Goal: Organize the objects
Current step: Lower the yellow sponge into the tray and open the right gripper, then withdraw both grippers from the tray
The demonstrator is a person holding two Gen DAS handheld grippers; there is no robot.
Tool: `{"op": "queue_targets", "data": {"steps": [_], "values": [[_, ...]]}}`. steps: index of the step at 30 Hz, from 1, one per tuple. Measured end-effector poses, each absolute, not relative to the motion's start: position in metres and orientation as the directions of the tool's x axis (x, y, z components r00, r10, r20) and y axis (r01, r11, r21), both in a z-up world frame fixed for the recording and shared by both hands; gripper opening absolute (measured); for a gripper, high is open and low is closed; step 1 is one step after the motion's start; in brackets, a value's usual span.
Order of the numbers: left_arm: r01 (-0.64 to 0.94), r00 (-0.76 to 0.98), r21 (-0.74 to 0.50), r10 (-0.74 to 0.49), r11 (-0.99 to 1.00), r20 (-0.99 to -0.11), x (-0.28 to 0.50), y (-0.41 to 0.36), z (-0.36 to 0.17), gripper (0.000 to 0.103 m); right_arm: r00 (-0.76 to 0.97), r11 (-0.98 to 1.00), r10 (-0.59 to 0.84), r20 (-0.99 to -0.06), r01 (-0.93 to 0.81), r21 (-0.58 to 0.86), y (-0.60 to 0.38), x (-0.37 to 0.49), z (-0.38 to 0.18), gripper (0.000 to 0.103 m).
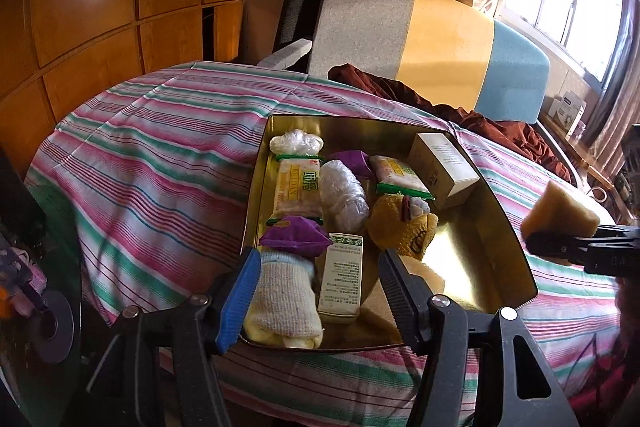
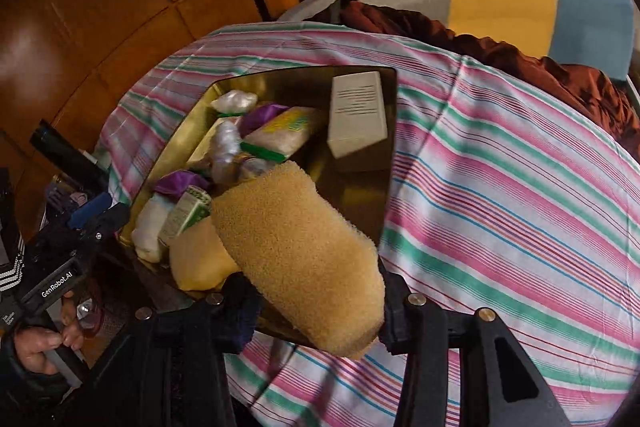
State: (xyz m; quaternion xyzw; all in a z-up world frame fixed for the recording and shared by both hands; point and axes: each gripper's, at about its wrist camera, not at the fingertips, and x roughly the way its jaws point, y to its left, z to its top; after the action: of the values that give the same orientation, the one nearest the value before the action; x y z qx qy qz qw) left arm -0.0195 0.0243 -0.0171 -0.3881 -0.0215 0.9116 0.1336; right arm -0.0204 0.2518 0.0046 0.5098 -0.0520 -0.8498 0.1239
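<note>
Both tongs hung over the gold tin tray [image 1: 516, 235] on the striped bed cover [image 1: 160, 147]. My right tongs [image 2: 316, 291] were pinching a tan sponge [image 2: 304, 251], gripped near its base so that most of it stuck out ahead of the fingers; in the left wrist view it sat well off to the right of the left tongs, beyond the tray's right rim. I judged that I had it high and to the side so it could come down on the bare gold floor of the tray, which lay ahead and right of the left tongs. My left tongs [image 1: 320, 291] were spread with their jaws opening, nothing pressed between them (a folded white sock [image 1: 280, 299] and a green-and-white carton [image 1: 340, 279] lay just beyond, in the tray's near corner). Farther ahead sat two snack packets [image 1: 298, 191], purple wrappers [image 1: 294, 239], a plastic-wrapped bundle [image 1: 344, 197], a plush toy [image 1: 404, 227] and a cream box [image 1: 444, 167]. Things were packed to the left, I guessed, to keep room for the sponge.
</note>
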Motion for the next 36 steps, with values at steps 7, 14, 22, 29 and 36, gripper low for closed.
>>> {"op": "queue_targets", "data": {"steps": [7,14,22,29,36], "values": [[-0.216,-0.669,-0.146,0.255,-0.966,-0.698,-0.020,0.016,-0.020,0.071,-0.391,-0.971,-0.213,-0.895,0.183,0.151,0.218,-0.038,-0.024,0.051],[-0.190,-0.662,-0.154,0.242,-0.970,-0.710,-0.023,0.009,-0.027,0.078,-0.377,-0.981,-0.154,-0.913,0.171,0.095,0.216,-0.043,-0.039,0.078],[-0.175,-0.689,-0.141,0.223,-0.975,-0.689,-0.020,0.012,-0.019,0.096,-0.477,-0.993,-0.099,-0.874,0.102,0.057,0.223,-0.025,-0.020,0.079],[-0.187,-0.726,-0.100,0.206,-0.977,-0.656,-0.010,0.025,-0.003,0.103,-0.617,-1.000,0.008,-0.787,0.010,-0.018,0.218,0.001,0.008,0.081],[-0.124,-0.772,-0.042,0.124,-0.991,-0.623,0.004,0.037,0.011,0.103,-0.709,-0.997,0.064,-0.702,-0.074,-0.016,0.219,0.022,0.031,0.081]]}}
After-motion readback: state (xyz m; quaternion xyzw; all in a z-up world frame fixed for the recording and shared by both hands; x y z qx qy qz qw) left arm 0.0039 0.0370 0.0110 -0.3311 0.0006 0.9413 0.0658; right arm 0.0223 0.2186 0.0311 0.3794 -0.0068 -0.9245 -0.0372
